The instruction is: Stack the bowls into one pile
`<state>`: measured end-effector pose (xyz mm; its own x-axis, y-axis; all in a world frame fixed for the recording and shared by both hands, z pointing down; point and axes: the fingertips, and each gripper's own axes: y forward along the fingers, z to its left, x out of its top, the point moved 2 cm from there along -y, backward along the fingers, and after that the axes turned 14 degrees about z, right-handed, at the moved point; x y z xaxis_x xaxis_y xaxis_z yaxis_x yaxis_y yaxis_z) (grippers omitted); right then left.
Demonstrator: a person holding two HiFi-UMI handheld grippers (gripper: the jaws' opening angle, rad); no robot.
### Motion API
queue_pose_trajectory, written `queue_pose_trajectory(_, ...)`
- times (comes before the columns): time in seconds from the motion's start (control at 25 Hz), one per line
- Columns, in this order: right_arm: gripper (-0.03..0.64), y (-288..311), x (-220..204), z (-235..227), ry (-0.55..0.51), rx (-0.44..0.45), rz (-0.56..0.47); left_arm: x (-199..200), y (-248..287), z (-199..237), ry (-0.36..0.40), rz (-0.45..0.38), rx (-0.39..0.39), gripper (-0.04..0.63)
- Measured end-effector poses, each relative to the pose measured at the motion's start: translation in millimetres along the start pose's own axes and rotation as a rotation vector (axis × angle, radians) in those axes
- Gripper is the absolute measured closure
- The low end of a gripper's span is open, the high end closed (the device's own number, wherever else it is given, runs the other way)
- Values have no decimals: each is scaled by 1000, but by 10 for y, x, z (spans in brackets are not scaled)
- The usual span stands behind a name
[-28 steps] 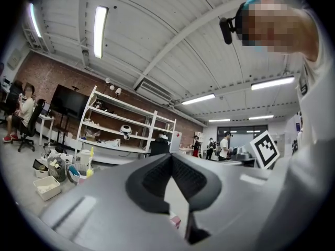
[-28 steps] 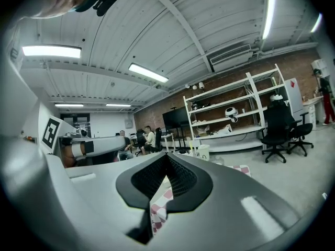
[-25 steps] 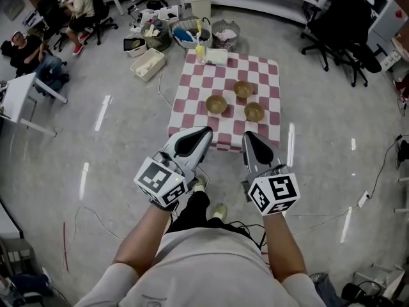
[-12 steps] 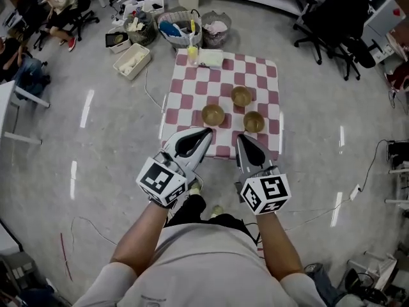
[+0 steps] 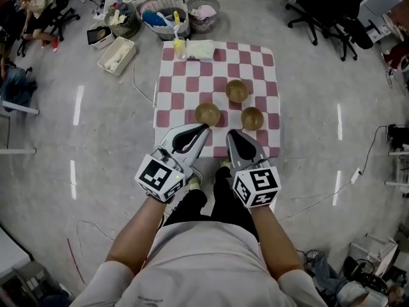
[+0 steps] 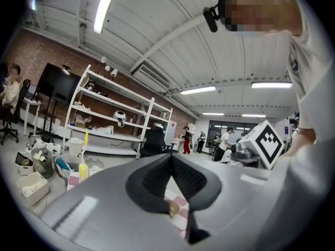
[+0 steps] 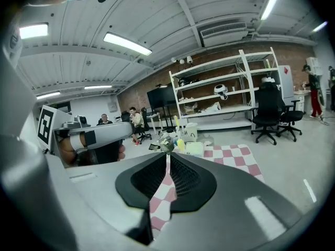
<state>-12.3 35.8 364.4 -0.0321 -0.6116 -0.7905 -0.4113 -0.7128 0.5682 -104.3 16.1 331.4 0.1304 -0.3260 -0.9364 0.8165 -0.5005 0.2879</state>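
Three small round bowls, dull golden-brown, smooth and seemingly empty, stand apart on the square table with its pink-and-white chequered cloth. The near-left bowl and the near-right bowl sit toward the front edge, and the far bowl sits behind them; none touches another.

The left gripper, a smooth grey shell with black ribbed pads, hovers at the table's front edge just short of the near-left bowl. Its jaws are closed tip to tip on nothing. A golden speck in the gap below the tips may be a bowl, though it is too small to be sure. The right gripper hovers beside it, its jaws likewise closed and empty, with chequered cloth showing through the thin slit.

A yellow bottle and a pale green flat packet lie at the table's far edge. On the floor beyond, a wire basket holds blue and yellow things, a second basket holds something pink, and a white rectangular tray holds pale lumps.
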Motion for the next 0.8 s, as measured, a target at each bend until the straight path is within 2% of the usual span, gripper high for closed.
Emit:
queue_pose_trajectory(0.4, 598, 863, -383, -490, 32, 56, 186, -425, 557, 387, -76, 82, 59, 589)
queue_pose_trajectory(0.8, 575, 1696, -969, -1019, 138, 84, 367, -990, 1041, 809, -167, 170, 128, 589)
